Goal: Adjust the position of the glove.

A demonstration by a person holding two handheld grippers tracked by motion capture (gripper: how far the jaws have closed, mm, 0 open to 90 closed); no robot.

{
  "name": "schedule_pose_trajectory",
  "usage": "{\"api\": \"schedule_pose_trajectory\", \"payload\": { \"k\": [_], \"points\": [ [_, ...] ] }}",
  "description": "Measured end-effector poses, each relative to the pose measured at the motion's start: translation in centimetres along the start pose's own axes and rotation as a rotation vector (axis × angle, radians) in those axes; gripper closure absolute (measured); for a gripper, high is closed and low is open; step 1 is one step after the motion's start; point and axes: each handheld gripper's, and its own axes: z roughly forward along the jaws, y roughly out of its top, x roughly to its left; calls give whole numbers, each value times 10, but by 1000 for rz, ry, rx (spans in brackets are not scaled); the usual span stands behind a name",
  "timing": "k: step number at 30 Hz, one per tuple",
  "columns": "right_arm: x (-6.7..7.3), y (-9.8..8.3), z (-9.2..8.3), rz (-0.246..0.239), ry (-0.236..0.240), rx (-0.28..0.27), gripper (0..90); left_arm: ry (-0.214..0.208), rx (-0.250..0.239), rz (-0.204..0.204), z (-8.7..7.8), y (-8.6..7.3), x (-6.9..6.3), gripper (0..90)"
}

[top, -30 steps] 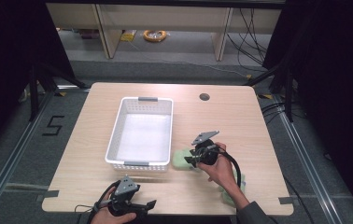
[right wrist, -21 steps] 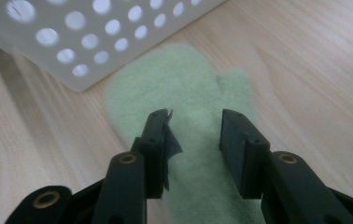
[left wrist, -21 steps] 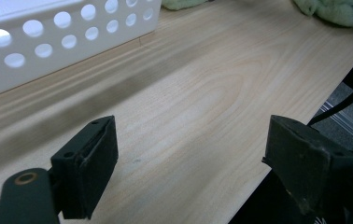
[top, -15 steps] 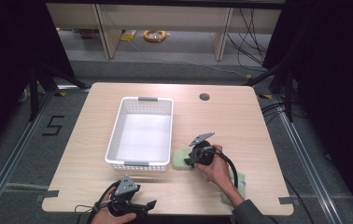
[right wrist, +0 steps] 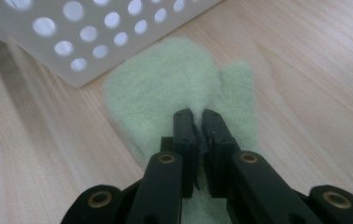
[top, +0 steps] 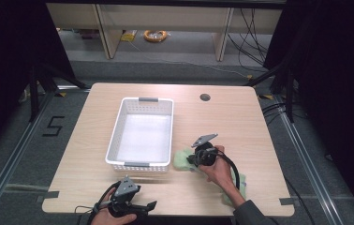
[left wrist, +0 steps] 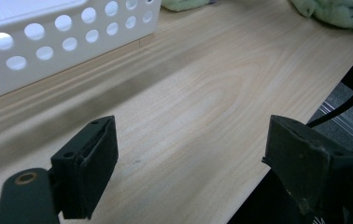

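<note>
Since a second ago, your right gripper (top: 195, 158) has barely shifted over the pale green mitten (right wrist: 184, 88), and its jaws have just been closing; they now stand clenched together on the mitten's fabric, near the cuff end.

Going left to right across the high view: your left gripper (top: 140, 207) rests at the near edge of the table (top: 95, 108), in the same spot as before. Its jaws stand wide apart and released, with nothing but bare wood between them in the left gripper view. Behind it and a little right sits the white basket (top: 140, 133), perforated along its walls and empty, unmoved. Just right of the basket's near corner lies the mitten, flat on the wood, fingertip end close to the basket wall and thumb pointing away from it. Right again, partly under your right forearm, lies a second green mitten (top: 241, 183), near the table's front right edge.

In the right gripper view the pinch looks narrow, taking only a fold of fleece. To do this step well, check that the jaws have caught both layers before you lift, then raise it straight up so that the mitten hangs clear of the basket rim. Keep the cable off the second mitten.
</note>
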Motion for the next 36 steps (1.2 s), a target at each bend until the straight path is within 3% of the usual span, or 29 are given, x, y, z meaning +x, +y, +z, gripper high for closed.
{"api": "schedule_pose_trajectory", "payload": {
  "k": [2, 4, 7, 10, 13, 14, 16, 19, 24, 26, 30, 36],
  "points": [
    [-1, 0, -2, -11, 6, -16, 861, -7, -7, -13, 0, 0, -1, 165],
    [0, 1, -14, -9, 11, -26, 862, 7, 10, 5, -1, 1, 2, 165],
    [2, -1, -21, -22, 11, -67, 863, 7, 10, 2, -1, 1, 2, 165],
    [8, -7, -43, -54, 38, -80, 863, 7, 8, 2, -2, 1, 1, 165],
    [15, -15, -56, -57, 64, -102, 863, -3, -9, -12, -1, 0, 0, 165],
    [16, -18, -60, -67, 79, -87, 863, 4, -6, -5, -2, 0, 1, 164],
    [22, -25, -62, -84, 106, -103, 862, 3, -14, -14, -1, 0, 0, 165],
    [32, -36, -64, -98, 140, -64, 862, -3, -7, -11, -1, 0, 0, 165],
    [38, -50, -65, -132, 165, -52, 860, -1, -8, -11, -1, 0, 0, 165],
    [39, -52, -65, -126, 165, -49, 860, 7, 9, 0, -1, 0, 1, 165],
    [40, -59, -61, -110, 163, -35, 858, -6, -3, -13, 0, 0, 0, 164],
    [36, -62, -54, -93, 173, -16, 856, -1, 3, -2, 0, 0, 0, 165]
  ]
}}
